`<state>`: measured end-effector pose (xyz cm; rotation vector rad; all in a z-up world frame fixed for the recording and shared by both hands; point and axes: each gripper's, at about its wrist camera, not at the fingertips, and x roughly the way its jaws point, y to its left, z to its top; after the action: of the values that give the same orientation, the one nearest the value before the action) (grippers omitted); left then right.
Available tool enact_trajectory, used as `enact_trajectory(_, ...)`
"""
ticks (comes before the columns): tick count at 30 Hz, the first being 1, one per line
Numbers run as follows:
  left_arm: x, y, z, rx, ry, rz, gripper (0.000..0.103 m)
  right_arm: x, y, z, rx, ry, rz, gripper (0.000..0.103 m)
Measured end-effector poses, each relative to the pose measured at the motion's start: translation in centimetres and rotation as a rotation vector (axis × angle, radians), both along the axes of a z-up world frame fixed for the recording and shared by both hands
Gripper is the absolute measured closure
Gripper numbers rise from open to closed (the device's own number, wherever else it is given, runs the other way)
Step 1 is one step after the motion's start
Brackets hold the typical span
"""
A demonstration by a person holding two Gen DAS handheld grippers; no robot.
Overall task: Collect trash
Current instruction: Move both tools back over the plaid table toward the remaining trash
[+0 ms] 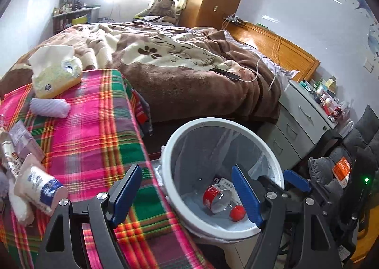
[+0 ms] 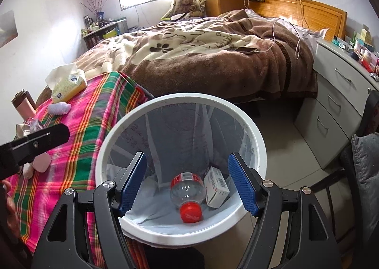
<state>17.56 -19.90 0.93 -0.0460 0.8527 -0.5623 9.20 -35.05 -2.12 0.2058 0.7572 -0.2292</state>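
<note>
A white-rimmed trash bin with a clear liner stands beside the plaid-covered table. At its bottom lie a clear bottle with a red cap and a small white box. My right gripper hangs above the bin mouth, open, with nothing between its blue pads. My left gripper is open and empty too, one finger over the cloth and the other over the bin. A crumpled white piece, a yellow tissue pack and soft packets lie on the table.
A bed with a brown blanket fills the room behind the table and bin. A grey drawer cabinet with clutter on top stands to the right, and a grey cushioned chair sits close on the right. Pale floor tiles show between the bin and the cabinet.
</note>
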Motion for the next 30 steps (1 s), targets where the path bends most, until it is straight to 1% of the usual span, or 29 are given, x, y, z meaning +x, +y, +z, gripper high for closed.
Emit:
enact_trajectory(6, -0.9, 3.4, 0.5, -0.006, -0.024, 0.052, 0.025, 0.1, 1.5, 0.7, -0.005, -0.027, 0.023, 0.03)
enact_trajectory(8, -1.3, 4.8, 0.7, 0.017, -0.044, 0.091, 0.025, 0.1, 2.2, 0.9, -0.01, -0.04, 0.037, 0.03)
enact_trajectory(11, -1.6, 7.0, 0.7, 0.013, -0.053, 0.119, 0.025, 0.3, 3.4, 1.1, -0.006, -0.06, 0.061, 0.03)
enact_trajectory(15, -1.8, 10.7, 0.7, 0.027, -0.067, 0.21, 0.025, 1.0, 5.4, 1.0, 0.012, -0.074, 0.111, 0.03)
enact_trajectory(18, -1.6, 13.5, 0.6, 0.007, -0.052, 0.254, 0.025, 1.6, 6.8, 1.0, 0.027, -0.07, 0.151, 0.03)
enact_trajectory(23, -1.6, 17.3, 0.5, 0.002, -0.054, 0.327, 0.025, 2.2, 9.1, 0.8, 0.026, -0.072, 0.199, 0.03)
enact_trajectory(26, -1.5, 19.5, 0.2, 0.022, -0.065, 0.371, 0.025, 2.6, 10.6, 0.8, 0.031, -0.067, 0.242, 0.03)
enact_trajectory(30, -1.0, 22.2, -0.6, 0.024, -0.041, 0.43, 0.025, 3.3, 12.6, 0.7, 0.027, -0.065, 0.311, 0.03)
